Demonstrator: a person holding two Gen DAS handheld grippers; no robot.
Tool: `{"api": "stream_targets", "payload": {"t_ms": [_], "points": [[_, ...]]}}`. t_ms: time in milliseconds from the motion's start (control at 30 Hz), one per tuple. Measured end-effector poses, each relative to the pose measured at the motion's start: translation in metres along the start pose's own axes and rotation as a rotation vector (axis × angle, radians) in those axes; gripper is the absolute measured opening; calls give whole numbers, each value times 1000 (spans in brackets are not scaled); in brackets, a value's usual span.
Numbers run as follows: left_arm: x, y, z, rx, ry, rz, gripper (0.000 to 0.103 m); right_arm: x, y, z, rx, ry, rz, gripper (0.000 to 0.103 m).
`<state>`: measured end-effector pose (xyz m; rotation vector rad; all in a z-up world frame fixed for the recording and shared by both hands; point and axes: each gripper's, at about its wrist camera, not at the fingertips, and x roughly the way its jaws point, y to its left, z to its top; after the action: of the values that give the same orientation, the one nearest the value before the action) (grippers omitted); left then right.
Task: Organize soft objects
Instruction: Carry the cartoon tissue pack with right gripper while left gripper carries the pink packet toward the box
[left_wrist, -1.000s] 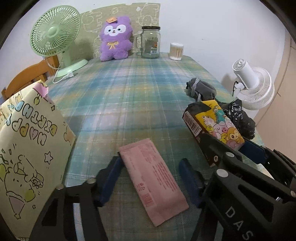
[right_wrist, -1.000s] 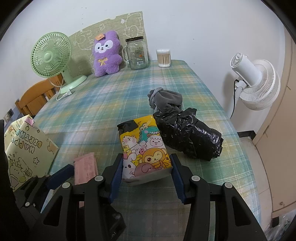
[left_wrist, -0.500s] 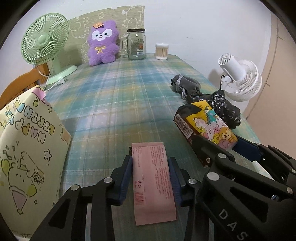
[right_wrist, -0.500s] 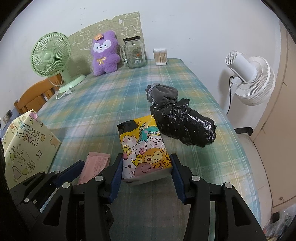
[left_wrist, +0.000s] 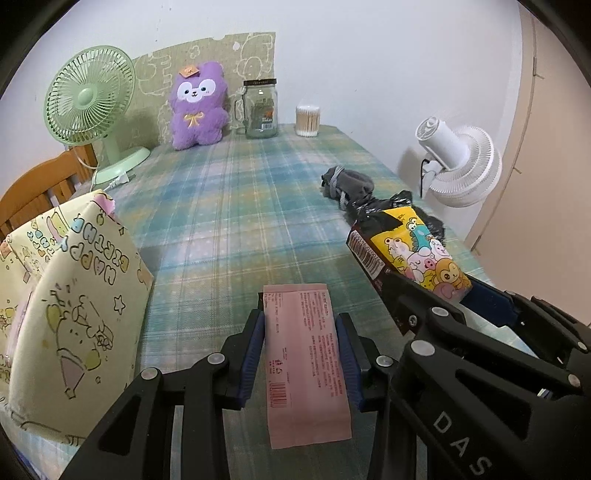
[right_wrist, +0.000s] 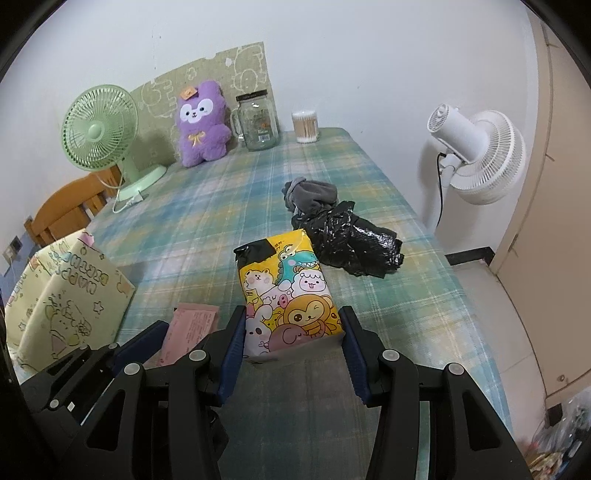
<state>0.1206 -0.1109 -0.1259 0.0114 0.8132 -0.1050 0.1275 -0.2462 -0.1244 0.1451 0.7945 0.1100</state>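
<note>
My left gripper (left_wrist: 300, 345) is shut on a flat pink packet (left_wrist: 304, 354), held above the plaid tablecloth (left_wrist: 229, 221); the packet also shows in the right wrist view (right_wrist: 190, 328). My right gripper (right_wrist: 293, 338) is shut on a yellow cartoon tissue pack (right_wrist: 286, 291), which shows at the right of the left wrist view (left_wrist: 413, 254). A yellow "Happy Birthday" gift bag (left_wrist: 62, 306) stands at the left. A grey cloth (right_wrist: 310, 194) and a black plastic bag (right_wrist: 351, 243) lie on the table's right side. A purple plush (left_wrist: 197, 105) sits at the back.
A green desk fan (left_wrist: 92, 107), a glass jar (left_wrist: 260, 110) and a cotton swab tub (left_wrist: 307, 121) stand along the back. A white fan (right_wrist: 476, 155) stands off the table's right edge. A wooden chair (right_wrist: 70, 210) is at the left.
The left gripper closed on the pink packet, which turned straight between the fingers, and lifted it. The right gripper keeps hold of the tissue pack and both views rose slightly.
</note>
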Motion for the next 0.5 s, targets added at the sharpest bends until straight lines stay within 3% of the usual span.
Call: {"api": "stream_targets", "payload": {"t_ms": [500], "points": [[-37, -4, 6, 19, -56, -6, 40, -44, 5, 3, 6, -82, -12, 53]]}}
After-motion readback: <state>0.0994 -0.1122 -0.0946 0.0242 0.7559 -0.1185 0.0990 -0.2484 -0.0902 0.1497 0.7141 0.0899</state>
